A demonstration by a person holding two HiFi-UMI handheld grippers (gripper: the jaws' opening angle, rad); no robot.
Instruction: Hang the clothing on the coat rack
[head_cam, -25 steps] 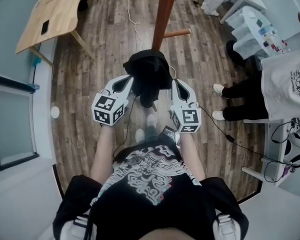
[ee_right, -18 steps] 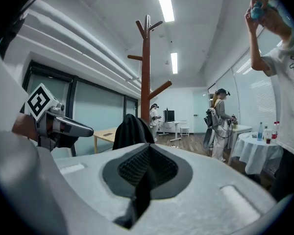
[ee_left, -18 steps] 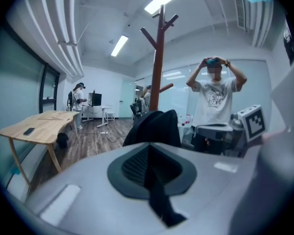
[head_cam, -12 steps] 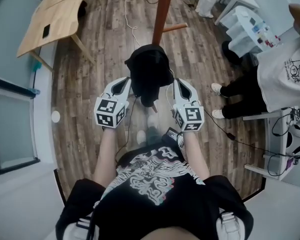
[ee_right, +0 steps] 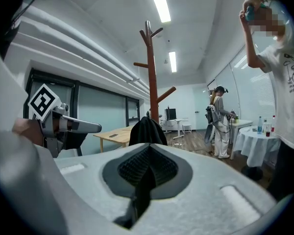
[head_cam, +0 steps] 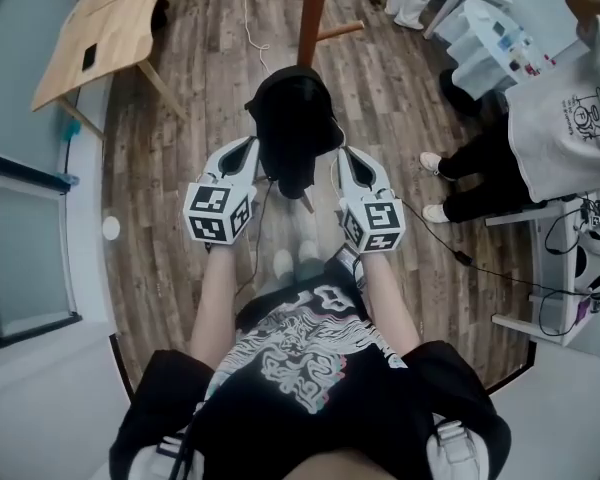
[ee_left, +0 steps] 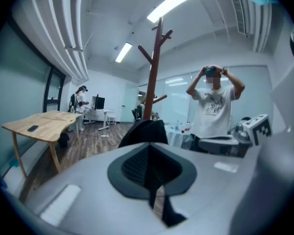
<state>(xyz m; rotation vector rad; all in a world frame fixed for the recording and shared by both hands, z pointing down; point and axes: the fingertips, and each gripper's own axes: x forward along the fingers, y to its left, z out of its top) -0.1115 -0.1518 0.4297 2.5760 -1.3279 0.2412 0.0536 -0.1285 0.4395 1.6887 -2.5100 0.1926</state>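
A black garment (head_cam: pixel 295 128) hangs bunched between my two grippers, in front of my chest. My left gripper (head_cam: pixel 254 152) is shut on its left edge and my right gripper (head_cam: pixel 338 158) on its right edge. Just beyond the garment, the brown wooden coat rack (head_cam: pixel 313 8) rises from the floor. In the left gripper view the garment (ee_left: pixel 144 133) pokes up past the closed jaws, with the rack (ee_left: pixel 154 67) and its bare pegs behind it. The right gripper view shows the same garment (ee_right: pixel 147 131) before the rack (ee_right: pixel 151 72).
A light wooden table (head_cam: pixel 105 23) stands at the far left. A person in a white T-shirt (head_cam: pixel 565 138) stands at the right beside a white table (head_cam: pixel 500 48). Cables (head_cam: pixel 255 18) trail over the wood floor near the rack.
Both grippers have carried the black garment forward and slightly up, closer to the rack's pole. Both grips are unchanged.
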